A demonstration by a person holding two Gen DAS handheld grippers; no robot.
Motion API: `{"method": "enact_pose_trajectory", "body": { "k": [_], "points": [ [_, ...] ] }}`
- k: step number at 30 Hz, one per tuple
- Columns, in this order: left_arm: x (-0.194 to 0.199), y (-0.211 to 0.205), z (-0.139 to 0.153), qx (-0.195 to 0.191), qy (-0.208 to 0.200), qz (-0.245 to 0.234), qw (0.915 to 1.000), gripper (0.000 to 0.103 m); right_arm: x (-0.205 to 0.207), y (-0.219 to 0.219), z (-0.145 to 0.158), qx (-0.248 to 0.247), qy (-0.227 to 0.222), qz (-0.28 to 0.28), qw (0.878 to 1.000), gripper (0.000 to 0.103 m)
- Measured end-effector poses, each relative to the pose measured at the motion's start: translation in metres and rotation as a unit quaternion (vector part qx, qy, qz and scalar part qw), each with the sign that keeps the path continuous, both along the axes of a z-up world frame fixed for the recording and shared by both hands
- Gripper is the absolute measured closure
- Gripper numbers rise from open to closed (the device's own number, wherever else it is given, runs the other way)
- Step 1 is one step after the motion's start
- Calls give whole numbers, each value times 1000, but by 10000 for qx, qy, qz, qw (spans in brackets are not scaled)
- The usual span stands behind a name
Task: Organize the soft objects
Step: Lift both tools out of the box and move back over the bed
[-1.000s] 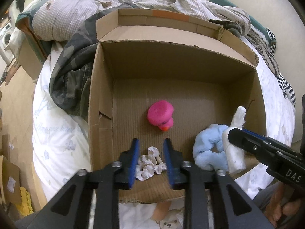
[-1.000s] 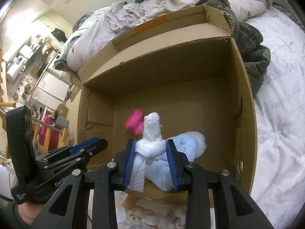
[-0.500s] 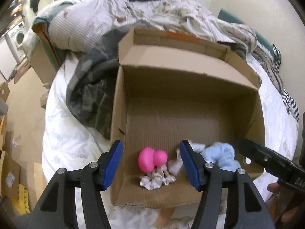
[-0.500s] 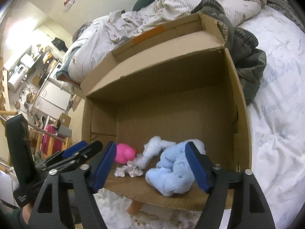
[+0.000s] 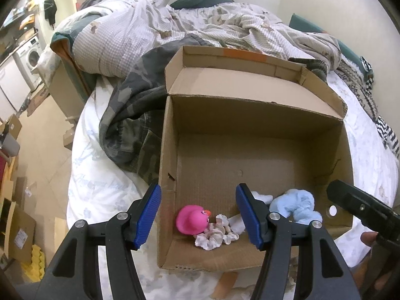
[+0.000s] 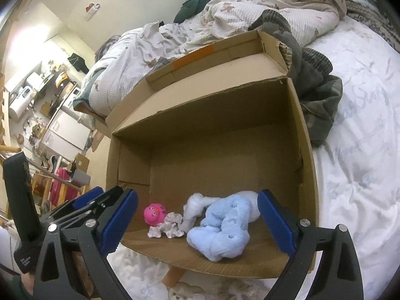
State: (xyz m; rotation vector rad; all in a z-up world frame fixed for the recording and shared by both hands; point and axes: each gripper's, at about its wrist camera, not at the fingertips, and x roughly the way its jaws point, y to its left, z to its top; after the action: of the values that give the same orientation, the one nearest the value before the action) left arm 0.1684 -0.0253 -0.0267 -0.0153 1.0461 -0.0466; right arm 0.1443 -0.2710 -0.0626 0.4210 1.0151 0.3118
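Pulled back from the cardboard box (image 5: 252,115) since a second ago, both sets of tongs now spread wide with nothing between them. Left gripper (image 5: 198,215) hovering over the near left corner; right gripper (image 6: 197,221) over the near edge. Inside, along the near wall: pink duck (image 6: 154,214) at the left, touching a cream scrunchie (image 6: 166,228); white sock (image 6: 193,208) just beside that, draped against a blue plush cloth (image 6: 222,227). Box resting on a white bed sheet (image 6: 355,130), rumpled blanket (image 5: 175,27) behind, camouflage jacket (image 5: 130,125) against its left side.
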Motion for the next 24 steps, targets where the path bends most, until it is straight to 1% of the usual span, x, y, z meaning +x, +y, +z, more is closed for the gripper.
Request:
{"method": "enact_pose_trajectory", "body": {
  "k": [4, 12, 16, 19, 24],
  "points": [
    [-5, 4, 2, 125, -33, 90, 9999, 44, -3, 1, 2, -51, -30, 0, 10000, 0],
    [-26, 19, 12, 119, -162, 104, 9997, 44, -18, -1, 11, -148, -135, -26, 9998, 0],
    [-37, 28, 14, 206, -173, 169, 9995, 44, -27, -1, 15, -206, -161, -20, 9997, 0],
    [-45, 34, 14, 200, -163, 214, 9994, 44, -34, -2, 18, -239, -184, -18, 9995, 0],
    [-59, 40, 15, 74, -132, 228, 9996, 44, -47, -1, 22, -309, -216, 46, 9993, 0]
  ]
}}
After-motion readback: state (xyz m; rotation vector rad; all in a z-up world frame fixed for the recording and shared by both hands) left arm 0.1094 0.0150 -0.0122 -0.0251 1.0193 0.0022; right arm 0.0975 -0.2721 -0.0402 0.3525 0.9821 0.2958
